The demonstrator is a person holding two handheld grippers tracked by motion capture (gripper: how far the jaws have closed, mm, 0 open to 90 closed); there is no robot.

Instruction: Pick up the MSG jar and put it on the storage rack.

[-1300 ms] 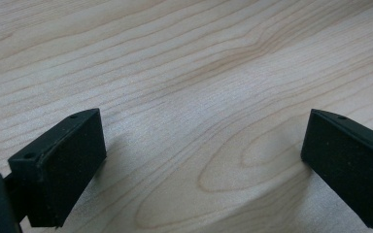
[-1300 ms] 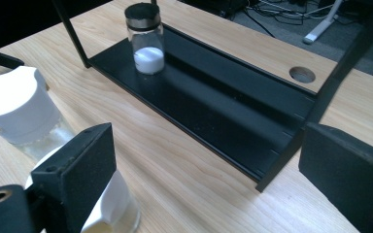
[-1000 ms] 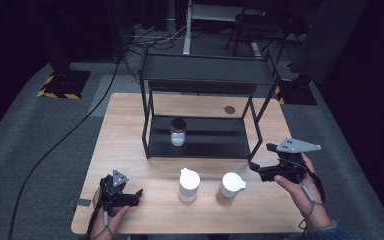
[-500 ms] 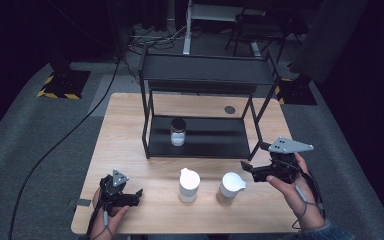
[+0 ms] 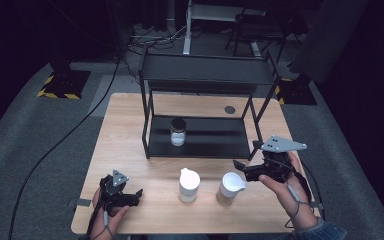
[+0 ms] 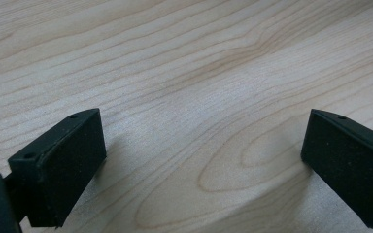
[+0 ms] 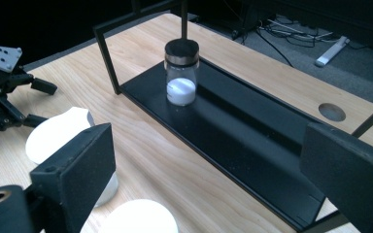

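Observation:
A clear glass jar (image 5: 178, 132) with a dark lid and white contents stands on the lower shelf of a black metal rack (image 5: 205, 75). Two white lidded jugs stand in front of the rack, one in the middle (image 5: 189, 185) and one to its right (image 5: 230, 188). My right gripper (image 5: 242, 170) is open, just right of the right jug and pointing left. In the right gripper view its jaws (image 7: 213, 170) frame the jar (image 7: 180, 73) and the shelf (image 7: 252, 141), with both jugs (image 7: 63, 133) (image 7: 138, 217) low left. My left gripper (image 5: 137, 197) rests open at the table's front left, over bare wood (image 6: 199, 165).
The rack's posts (image 5: 147, 125) and top shelf stand over the jar. A round cable hole (image 5: 229, 109) sits in the wooden table (image 5: 125, 125) behind the rack. Cables and furniture legs lie on the floor beyond. The left gripper (image 7: 5, 87) shows far left in the right gripper view.
My right gripper has moved left and a little toward the table's front, closer to the right jug. The left gripper, jugs and jar have stayed put.

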